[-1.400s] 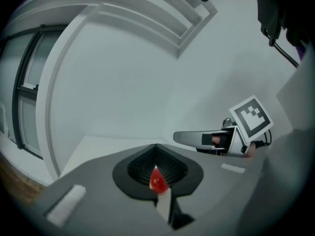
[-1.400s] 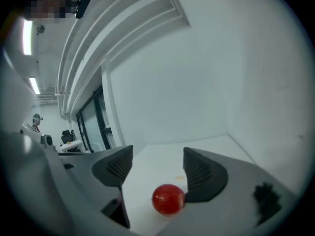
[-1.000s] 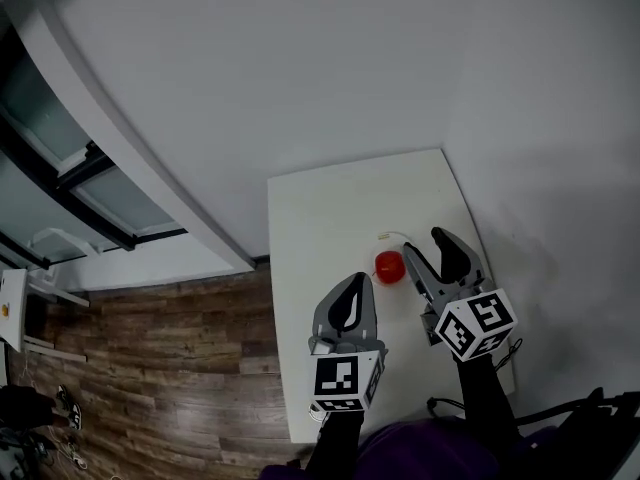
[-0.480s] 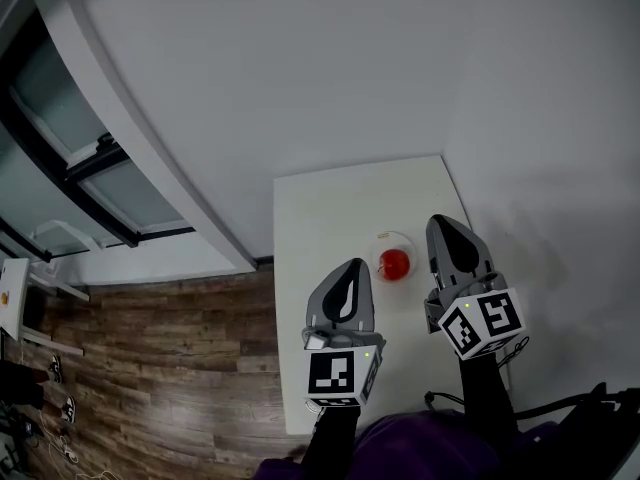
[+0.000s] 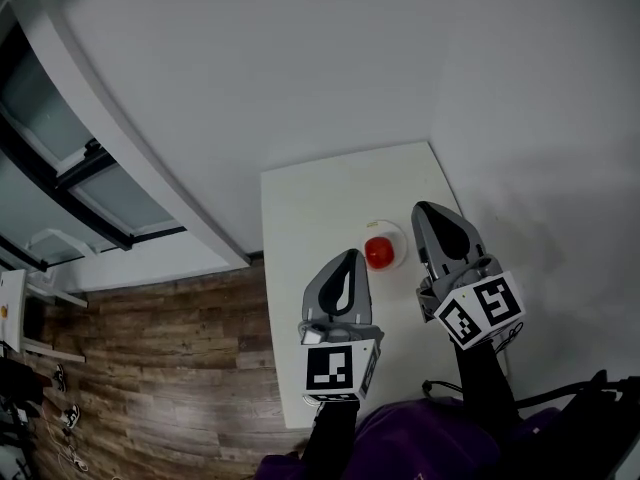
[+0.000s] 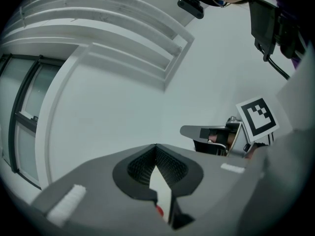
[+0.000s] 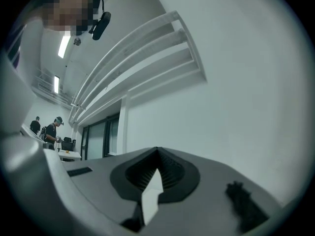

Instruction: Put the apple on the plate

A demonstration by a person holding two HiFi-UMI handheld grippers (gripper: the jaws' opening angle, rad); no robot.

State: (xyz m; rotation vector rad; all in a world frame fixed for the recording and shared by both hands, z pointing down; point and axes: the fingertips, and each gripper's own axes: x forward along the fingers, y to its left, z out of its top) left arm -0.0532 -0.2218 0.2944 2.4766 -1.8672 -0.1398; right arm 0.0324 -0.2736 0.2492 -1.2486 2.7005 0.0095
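- The red apple (image 5: pixel 378 253) sits on the small white plate (image 5: pixel 398 234), near the middle of the white table (image 5: pixel 320 198).
- The left tool (image 5: pixel 351 255) hangs just left of the plate, its jaws pressed together with nothing between them.
- The right tool (image 5: pixel 423 209) hangs just right of the plate, its jaws likewise together and empty.
- Neither tool touches the apple.

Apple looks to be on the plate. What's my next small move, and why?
Probably draw both grippers back toward you and stop. The apple sits on the plate, and the right gripper and left gripper are shut and empty, so nothing seems left to grasp.
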